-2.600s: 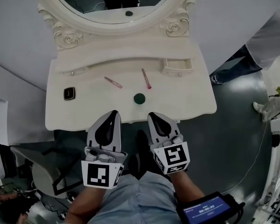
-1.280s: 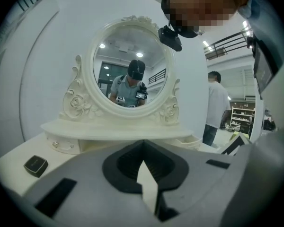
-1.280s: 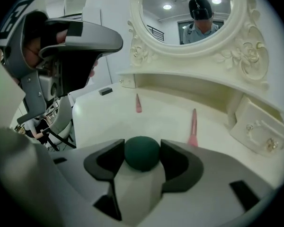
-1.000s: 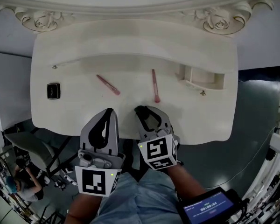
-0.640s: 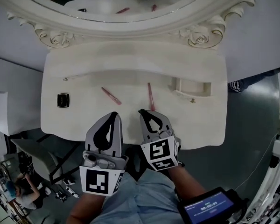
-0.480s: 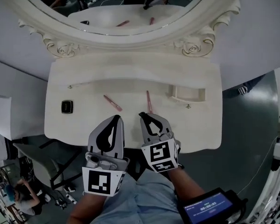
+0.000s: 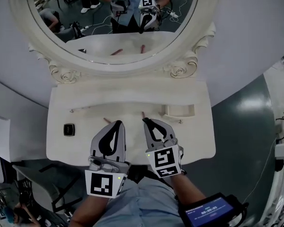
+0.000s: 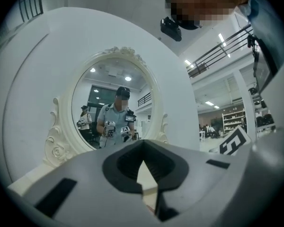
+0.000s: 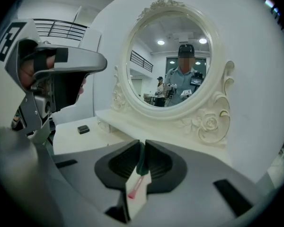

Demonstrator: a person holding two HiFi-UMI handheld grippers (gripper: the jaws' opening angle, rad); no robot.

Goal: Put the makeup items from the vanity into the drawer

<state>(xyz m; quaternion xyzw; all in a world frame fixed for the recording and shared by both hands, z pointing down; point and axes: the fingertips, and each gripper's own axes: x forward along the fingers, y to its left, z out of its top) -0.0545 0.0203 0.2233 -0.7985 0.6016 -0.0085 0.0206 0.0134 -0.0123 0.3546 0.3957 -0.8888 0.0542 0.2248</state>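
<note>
As our right gripper (image 9: 142, 144) pinches a thin dark-green disc (image 9: 141, 160) edge-on, ribbed jaws just closing, our left gripper (image 8: 142, 142) meets empty above the smooth cream vanity (image 7: 194, 141).

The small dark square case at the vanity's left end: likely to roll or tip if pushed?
Probably neither: the case lies flat and low on the vanity top, so it should slide, not roll. Its shiny rim suggests a hard, somewhat slippery shell. Being so low, it may be awkward to pinch.
</note>
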